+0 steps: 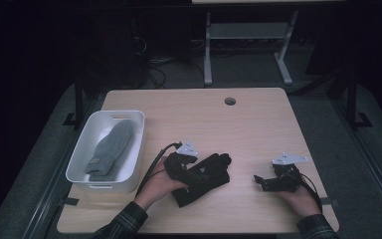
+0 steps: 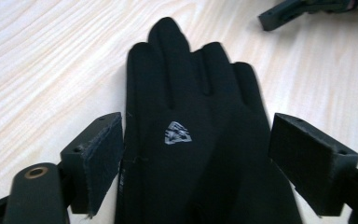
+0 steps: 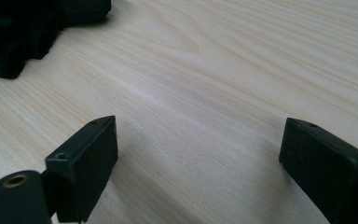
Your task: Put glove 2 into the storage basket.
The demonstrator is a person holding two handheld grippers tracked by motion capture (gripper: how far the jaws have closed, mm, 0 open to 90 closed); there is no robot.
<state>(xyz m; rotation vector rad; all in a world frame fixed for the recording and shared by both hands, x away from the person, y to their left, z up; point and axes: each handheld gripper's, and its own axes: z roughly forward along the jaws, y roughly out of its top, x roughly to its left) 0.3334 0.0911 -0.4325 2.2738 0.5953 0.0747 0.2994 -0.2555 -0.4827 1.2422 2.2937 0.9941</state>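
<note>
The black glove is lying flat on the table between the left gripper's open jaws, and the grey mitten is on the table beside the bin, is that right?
Not quite. The grey mitten lies inside the white bin, not beside it, as the high view shows. The black glove does lie flat on the table between the left gripper's open jaws.

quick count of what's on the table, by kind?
Black glove: 1
Grey mitten: 1
White bin: 1
Total: 3
</note>
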